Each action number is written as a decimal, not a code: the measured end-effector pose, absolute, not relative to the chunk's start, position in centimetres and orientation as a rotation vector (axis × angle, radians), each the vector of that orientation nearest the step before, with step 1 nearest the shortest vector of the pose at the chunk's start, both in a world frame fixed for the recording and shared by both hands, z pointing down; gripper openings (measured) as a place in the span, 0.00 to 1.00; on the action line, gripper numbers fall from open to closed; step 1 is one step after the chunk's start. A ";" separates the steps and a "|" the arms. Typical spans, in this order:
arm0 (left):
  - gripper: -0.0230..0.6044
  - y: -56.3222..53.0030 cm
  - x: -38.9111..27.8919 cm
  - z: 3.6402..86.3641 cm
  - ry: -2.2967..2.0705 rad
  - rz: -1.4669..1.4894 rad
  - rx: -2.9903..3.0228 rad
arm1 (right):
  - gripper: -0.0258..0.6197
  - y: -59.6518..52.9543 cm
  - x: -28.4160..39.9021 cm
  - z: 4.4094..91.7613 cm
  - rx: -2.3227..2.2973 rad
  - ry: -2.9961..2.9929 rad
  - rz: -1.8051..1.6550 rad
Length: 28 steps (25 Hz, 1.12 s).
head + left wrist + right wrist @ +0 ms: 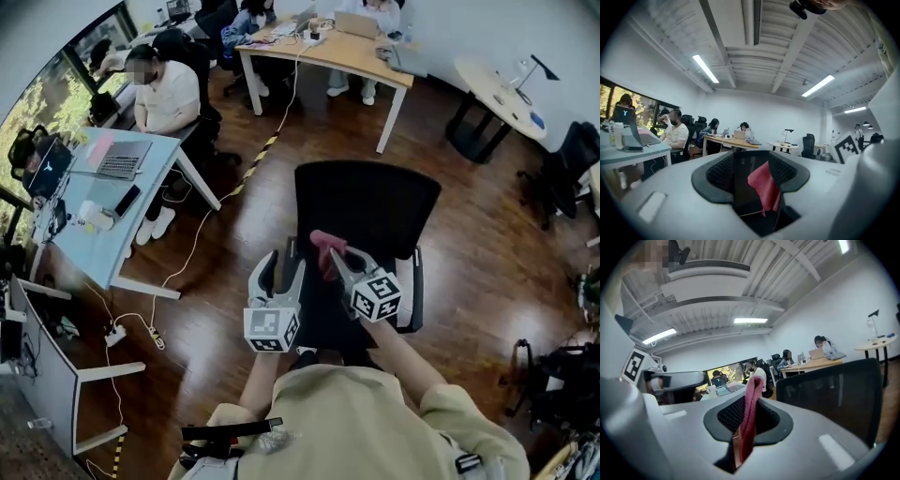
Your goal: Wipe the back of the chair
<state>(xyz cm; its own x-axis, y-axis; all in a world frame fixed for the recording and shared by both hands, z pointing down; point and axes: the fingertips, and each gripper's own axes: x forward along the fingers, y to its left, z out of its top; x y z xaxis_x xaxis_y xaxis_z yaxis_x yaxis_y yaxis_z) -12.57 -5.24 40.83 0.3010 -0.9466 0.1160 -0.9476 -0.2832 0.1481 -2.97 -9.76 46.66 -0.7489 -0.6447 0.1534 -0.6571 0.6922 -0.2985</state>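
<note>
The black office chair stands in the middle of the head view, its backrest (367, 202) facing me. A pink-red cloth (324, 247) hangs in front of the backrest's lower edge, and my right gripper (336, 255) is shut on it. In the right gripper view the cloth (751, 399) stands pinched between the jaws of the right gripper (747, 423), with the backrest (829, 394) to the right. My left gripper (281, 262) is just left of the cloth, open and apart from it. The left gripper view shows the cloth (763, 185) beyond its jaws.
A pale blue desk (98, 225) with a laptop (122, 159) stands to the left, and a seated person (167, 94) is behind it. A wooden desk (333, 52) with more people is at the back. A round table (502, 89) is at the back right. A cable (187, 253) runs over the wooden floor.
</note>
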 end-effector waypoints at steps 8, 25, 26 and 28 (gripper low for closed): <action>0.38 -6.5 -15.1 41.9 -1.915 0.053 2.205 | 0.08 -26.9 -10.6 48.1 0.997 -2.951 0.513; 0.38 -13.2 -6.2 46.2 -1.611 0.164 2.331 | 0.08 -34.7 25.7 53.1 1.994 -2.465 0.501; 0.38 -13.4 -5.5 46.0 -1.593 0.160 2.345 | 0.08 -34.5 28.1 53.1 2.041 -2.417 0.500; 0.38 -13.7 -4.3 45.6 -1.568 0.152 2.363 | 0.08 -34.2 30.7 53.1 2.070 -2.363 0.500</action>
